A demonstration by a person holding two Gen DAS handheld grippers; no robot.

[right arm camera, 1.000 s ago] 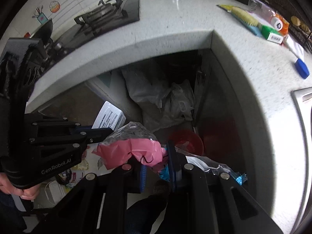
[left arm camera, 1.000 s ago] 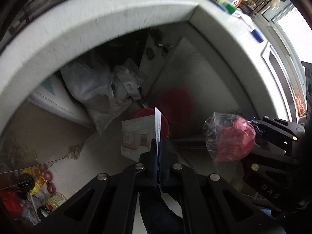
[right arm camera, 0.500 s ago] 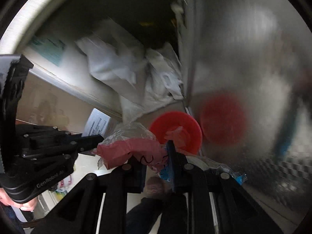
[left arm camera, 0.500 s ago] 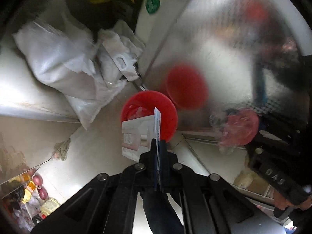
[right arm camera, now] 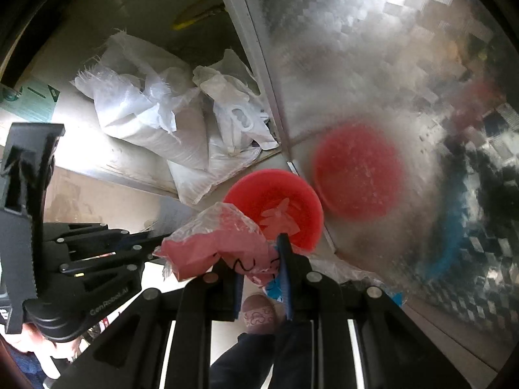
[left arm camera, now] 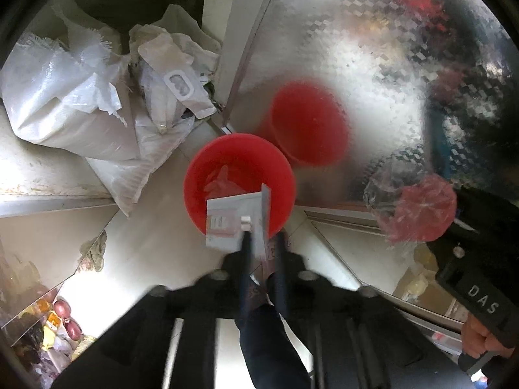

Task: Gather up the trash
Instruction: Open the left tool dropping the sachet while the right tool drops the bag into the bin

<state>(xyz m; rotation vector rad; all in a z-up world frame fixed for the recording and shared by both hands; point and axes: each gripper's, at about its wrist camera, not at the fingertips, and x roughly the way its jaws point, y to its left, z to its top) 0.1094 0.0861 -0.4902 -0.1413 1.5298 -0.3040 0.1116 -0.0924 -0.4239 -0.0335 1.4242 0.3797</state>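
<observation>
- Round red plastic bin (left arm camera: 238,165) on the pale floor (left arm camera: 155,243), tucked into the corner against the shiny patterned metal door (left arm camera: 373,64); some pink scrap already inside. This is where the trash goes.
- Flat white-and-pink paper packet (left arm camera: 227,218) hangs right over the near rim of the bin, between the fingers of the left gripper (left arm camera: 262,243). Fingers are opening, a clear gap showing beside the packet; looks like a release so it drops in.
- Left gripper points almost straight down onto the bin, likely so the packet falls inside and not onto the floor.
- Clear plastic bag stuffed with pink material (right arm camera: 220,243) is pinched in the right gripper (right arm camera: 262,272), fingers closed down narrow on it. It sits just on the near side of the bin, part overlapping the rim.
- Right one probably held back as next to drop; it would need to shift a bit further over the bin first.
- Risk: the bag is bulky and light and could catch the rim.
- Behind the bin: heap of white woven sacks and crumpled plastic bags (left arm camera: 97,97), touching its far-left side or nearly so.
- Person's slippered foot (right arm camera: 259,314) on the floor just near side of the bin.
</observation>
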